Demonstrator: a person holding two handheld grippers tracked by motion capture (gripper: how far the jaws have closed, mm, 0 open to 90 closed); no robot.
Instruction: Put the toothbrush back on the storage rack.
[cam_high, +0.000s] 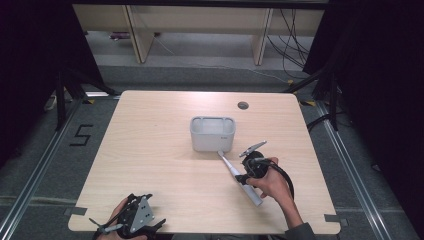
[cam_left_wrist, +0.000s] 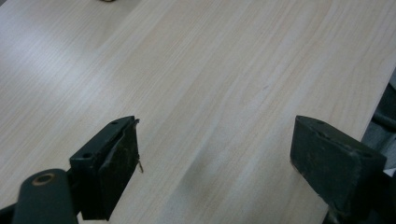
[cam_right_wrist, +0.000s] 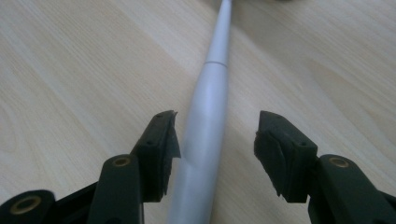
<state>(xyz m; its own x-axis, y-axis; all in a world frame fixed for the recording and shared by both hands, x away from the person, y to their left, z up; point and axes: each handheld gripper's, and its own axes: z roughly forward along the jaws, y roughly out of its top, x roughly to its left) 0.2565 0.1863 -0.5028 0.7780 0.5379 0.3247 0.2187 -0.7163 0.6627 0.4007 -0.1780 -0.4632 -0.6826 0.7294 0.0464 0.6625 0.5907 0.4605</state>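
While right gripper (cam_right_wrist: 217, 140) straddles long grey plastic electric toothbrush (cam_right_wrist: 205, 135) on desk (cam_high: 150, 165), jaws apart, unclamped, we judge drop into grey rectangular plastic bin (cam_high: 212, 133) pending; left gripper (cam_left_wrist: 215, 163) open, idle.

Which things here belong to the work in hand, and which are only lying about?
In the work: electric toothbrush, lying between the open jaws of the right gripper; grey box close to its tip.
Only there: left gripper, open above bare table; cable hole.
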